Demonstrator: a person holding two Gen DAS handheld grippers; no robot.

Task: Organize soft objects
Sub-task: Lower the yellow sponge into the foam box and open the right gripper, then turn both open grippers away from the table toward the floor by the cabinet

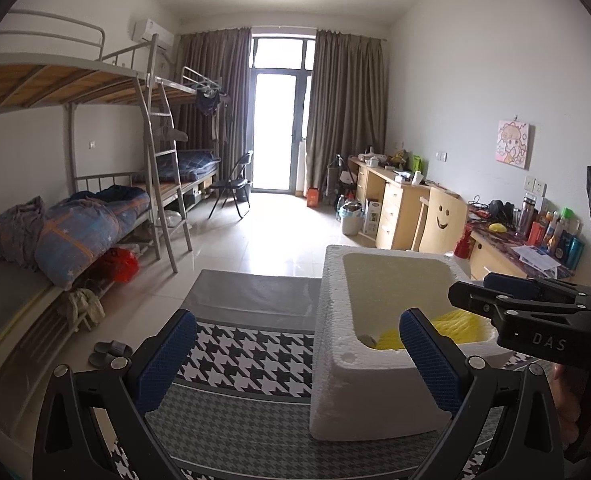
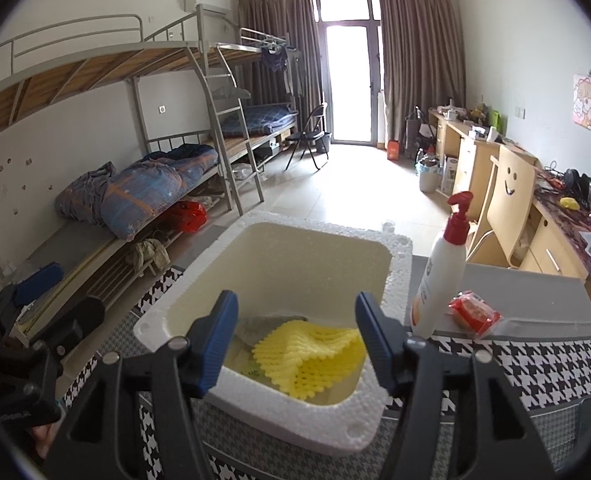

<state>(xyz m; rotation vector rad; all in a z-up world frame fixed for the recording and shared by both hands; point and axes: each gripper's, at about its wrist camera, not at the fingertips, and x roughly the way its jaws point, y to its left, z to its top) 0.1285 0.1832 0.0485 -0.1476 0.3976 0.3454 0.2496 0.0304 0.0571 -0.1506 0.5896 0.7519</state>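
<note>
Left wrist view: left gripper (image 1: 295, 354) is spread wide, nothing between the pads, hanging over the houndstooth cloth (image 1: 247, 354) with its right pad just beside the near wall of the foam box (image 1: 335, 360). The yellow foam net (image 1: 459, 326) lies inside the box at the near end, a grey scrap beside it. The right gripper (image 1: 495, 304) reaches in from the right over the box rim, and from here I cannot tell its jaw state. Risk 1: the box looks light and sits loose on the cloth, so any sideways bump from that right pad could push it or drag the cloth. Right wrist view: right gripper (image 2: 297, 340) is spread, empty, poised above the near rim of the box (image 2: 255, 400), with the net (image 2: 311, 356) lying apart from both pads, down on the box floor, over a grey-green soft piece (image 2: 271, 324). Risk 2: closing low would catch the foam rim rather than anything soft, and could crumble it. Risk 3: the pump bottle (image 2: 441, 276) stands tall just beside the box's right wall, with a red packet (image 2: 473, 312) next to it, so a swing right probably tips the bottle. Risk 4: both grippers sit close over 1 box, so they could clash if both move in.
</note>
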